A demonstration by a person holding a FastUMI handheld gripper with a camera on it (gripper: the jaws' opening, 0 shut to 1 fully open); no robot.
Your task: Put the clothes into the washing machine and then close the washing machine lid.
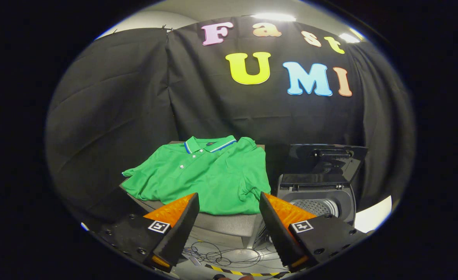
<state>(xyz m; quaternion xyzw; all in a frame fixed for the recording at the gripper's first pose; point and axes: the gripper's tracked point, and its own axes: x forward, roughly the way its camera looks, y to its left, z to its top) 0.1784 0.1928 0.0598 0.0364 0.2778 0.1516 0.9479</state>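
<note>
Ahead of our gripper (pixel 229 202), whose fingers stand wide apart and grip nothing, we see the shirt (pixel 205 175) spread flat on a stand (pixel 225 223). Beside it, on the right, the washer (pixel 318 194) stands with its lid (pixel 326 159) raised.

A green polo shirt (pixel 207 177) lies flat on a grey table (pixel 221 224) beyond the wide-open gripper (pixel 229 202) — washing machine (pixel 318 194) right of it, lid (pixel 326 159) raised.

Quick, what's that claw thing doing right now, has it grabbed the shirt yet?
Gripper: open, holding nothing; the green polo shirt lies just ahead of its fingers, untouched.
</note>
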